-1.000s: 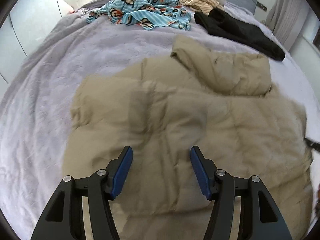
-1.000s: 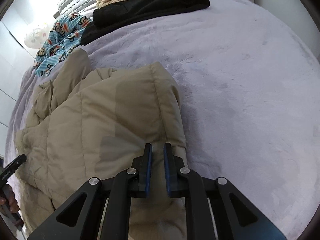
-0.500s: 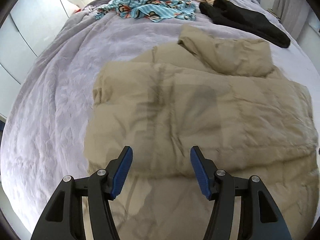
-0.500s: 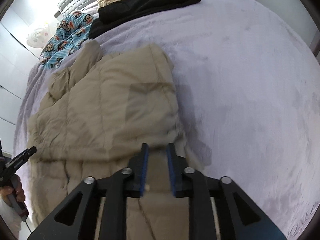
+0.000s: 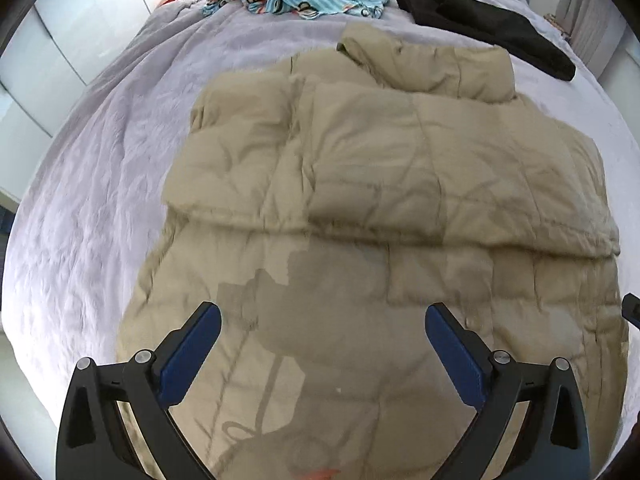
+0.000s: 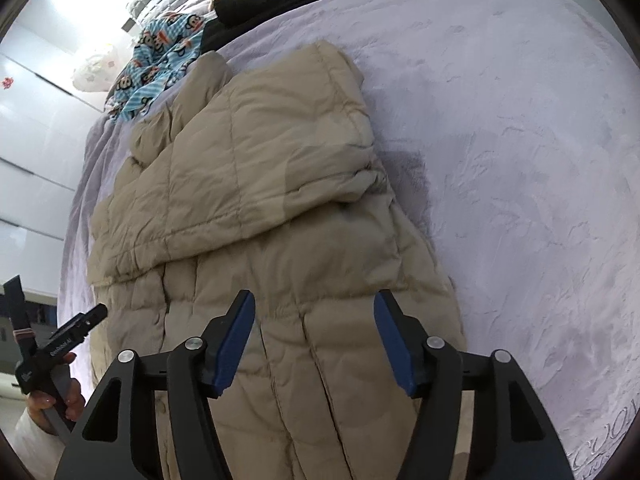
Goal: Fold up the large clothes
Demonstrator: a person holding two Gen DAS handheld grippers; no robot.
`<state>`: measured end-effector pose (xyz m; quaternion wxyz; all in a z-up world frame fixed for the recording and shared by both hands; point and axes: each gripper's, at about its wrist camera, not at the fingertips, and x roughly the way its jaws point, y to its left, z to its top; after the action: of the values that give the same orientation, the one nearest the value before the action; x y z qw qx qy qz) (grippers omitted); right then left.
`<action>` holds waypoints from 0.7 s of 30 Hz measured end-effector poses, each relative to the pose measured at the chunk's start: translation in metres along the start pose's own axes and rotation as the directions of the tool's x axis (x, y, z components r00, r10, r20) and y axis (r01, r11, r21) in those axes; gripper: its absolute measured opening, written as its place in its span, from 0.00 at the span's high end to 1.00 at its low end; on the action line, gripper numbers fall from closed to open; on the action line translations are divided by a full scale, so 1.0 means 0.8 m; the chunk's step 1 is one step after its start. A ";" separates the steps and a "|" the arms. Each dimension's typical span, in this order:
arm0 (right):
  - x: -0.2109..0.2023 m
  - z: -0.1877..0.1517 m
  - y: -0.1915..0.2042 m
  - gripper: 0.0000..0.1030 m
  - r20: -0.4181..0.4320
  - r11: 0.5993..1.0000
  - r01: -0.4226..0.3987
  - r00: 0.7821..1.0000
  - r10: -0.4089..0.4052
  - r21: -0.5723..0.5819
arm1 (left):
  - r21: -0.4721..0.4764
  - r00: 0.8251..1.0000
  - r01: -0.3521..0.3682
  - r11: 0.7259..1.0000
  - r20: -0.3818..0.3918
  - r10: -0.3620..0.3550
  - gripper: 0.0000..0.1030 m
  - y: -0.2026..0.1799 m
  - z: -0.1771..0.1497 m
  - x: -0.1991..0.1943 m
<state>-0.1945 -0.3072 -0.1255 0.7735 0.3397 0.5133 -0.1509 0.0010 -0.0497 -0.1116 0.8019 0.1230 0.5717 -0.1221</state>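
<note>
Two grippers just opening, left gripper [image 5: 322, 322] and right gripper [image 6: 314, 312] released, above folded beige jacket [image 5: 392, 168]

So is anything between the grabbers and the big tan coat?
No. Both the left gripper and right gripper hang open right above the coat, jaws just widened, with nothing visible between.

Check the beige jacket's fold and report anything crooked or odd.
The beige jacket is folded, but its folded edge runs slanted, and the collar lies bunched at the far end. No damage shows.
</note>
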 end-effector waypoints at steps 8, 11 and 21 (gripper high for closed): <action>-0.015 -0.028 -0.004 0.21 -0.020 1.000 -0.008 1.000 0.008 0.013 | 0.012 0.999 0.019 1.000 -0.040 -0.019 0.01 -0.009 -0.037 -0.015; -0.021 -0.044 0.002 0.21 -0.025 1.000 -0.009 1.000 0.010 0.030 | 0.030 0.998 0.032 0.999 -0.060 -0.030 0.01 -0.005 -0.050 -0.019; -0.039 -0.112 0.042 0.10 -0.037 0.998 -0.006 0.999 0.008 0.064 | 0.046 0.997 0.016 0.999 -0.072 -0.012 0.01 0.044 -0.100 -0.053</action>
<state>-0.2504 -0.2257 -0.1072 0.7532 0.3688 0.5212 -0.1582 -0.0713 0.0124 -0.0946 0.7769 0.1422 0.5980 -0.1366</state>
